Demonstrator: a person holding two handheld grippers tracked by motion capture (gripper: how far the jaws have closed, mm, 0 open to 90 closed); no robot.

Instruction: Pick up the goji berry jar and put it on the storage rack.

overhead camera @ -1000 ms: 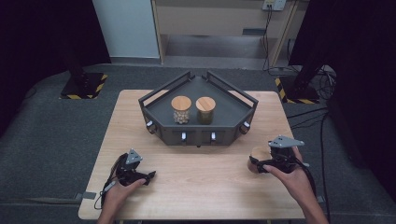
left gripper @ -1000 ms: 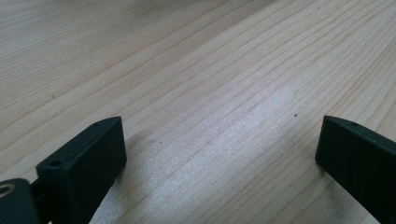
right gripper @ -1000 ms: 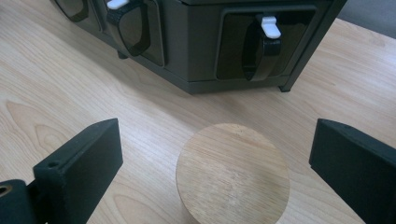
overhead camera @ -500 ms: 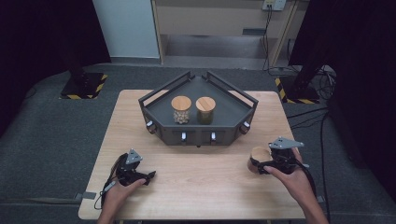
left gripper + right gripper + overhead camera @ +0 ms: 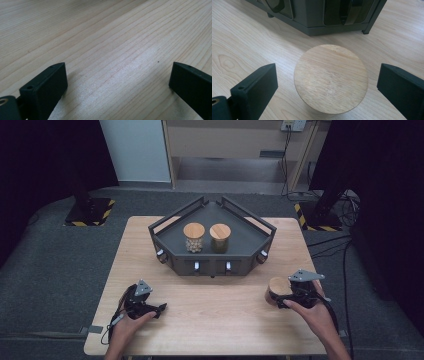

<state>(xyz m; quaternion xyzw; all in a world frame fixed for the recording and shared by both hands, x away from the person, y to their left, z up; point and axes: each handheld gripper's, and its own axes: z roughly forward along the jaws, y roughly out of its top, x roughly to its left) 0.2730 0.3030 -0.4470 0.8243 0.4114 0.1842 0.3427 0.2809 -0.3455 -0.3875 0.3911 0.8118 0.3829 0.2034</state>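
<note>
A wooden-lidded jar (image 5: 278,289) stands just beside the right hand-held gripper (image 5: 286,296), and the left hand-held gripper (image 5: 159,309) rests well apart from it.

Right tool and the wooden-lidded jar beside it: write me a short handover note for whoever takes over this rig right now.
Right tool: open, jaws apart on either side of the wooden-lidded jar, not touching it.
Left tool: open, holding nothing, low over bare table at the front left.
Things: that jar stands upright on the table in front of the dark tray, near its right end. Two similar jars stand side by side in the tray.
Done: two jars are in the tray.
Left, probably: shut on the third jar, lift it and set it in the tray beside the others.
</note>
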